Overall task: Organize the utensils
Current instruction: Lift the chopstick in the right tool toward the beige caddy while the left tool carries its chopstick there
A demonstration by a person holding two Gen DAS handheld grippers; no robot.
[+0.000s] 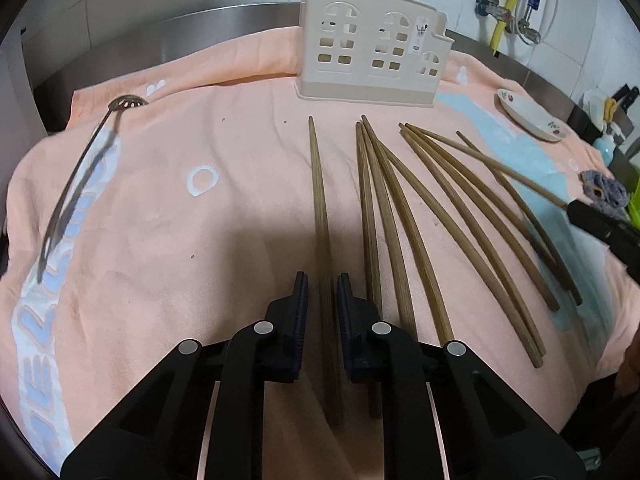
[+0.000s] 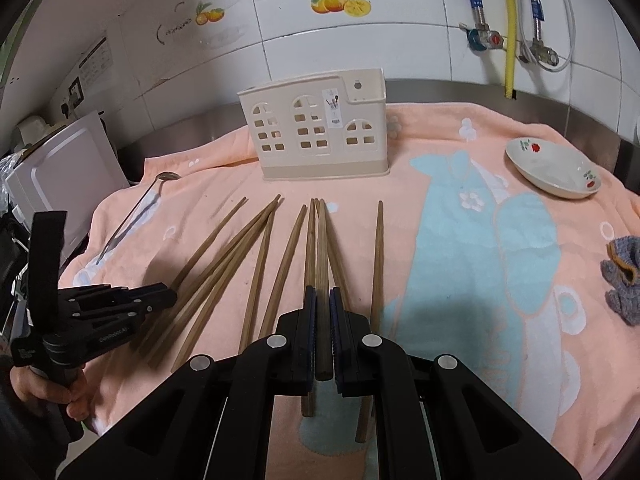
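Observation:
Several brown wooden chopsticks [image 1: 400, 220] lie fanned on a peach towel [image 1: 200, 120] in front of a cream utensil holder [image 1: 368, 44] with window cut-outs. My left gripper [image 1: 322, 292] straddles the leftmost chopstick [image 1: 318, 200], which lies on the towel. Its jaws are narrow, and a slim gap shows on each side. My right gripper [image 2: 320, 292] is shut on the thick end of one chopstick [image 2: 322, 248], which points at the holder [image 2: 312, 132]. From the left wrist, that right gripper [image 1: 572, 208] appears at the right edge. A long steel slotted spoon [image 1: 80, 176] lies far left.
A white flowered dish [image 2: 552, 168] sits back right on the towel. A grey knitted cloth [image 2: 624, 276] lies at the right edge. A white appliance [image 2: 60, 168] stands off the left side. Pipes and valves [image 2: 508, 40] run along the tiled wall. A hand [image 2: 72, 392] holds the left gripper [image 2: 172, 298].

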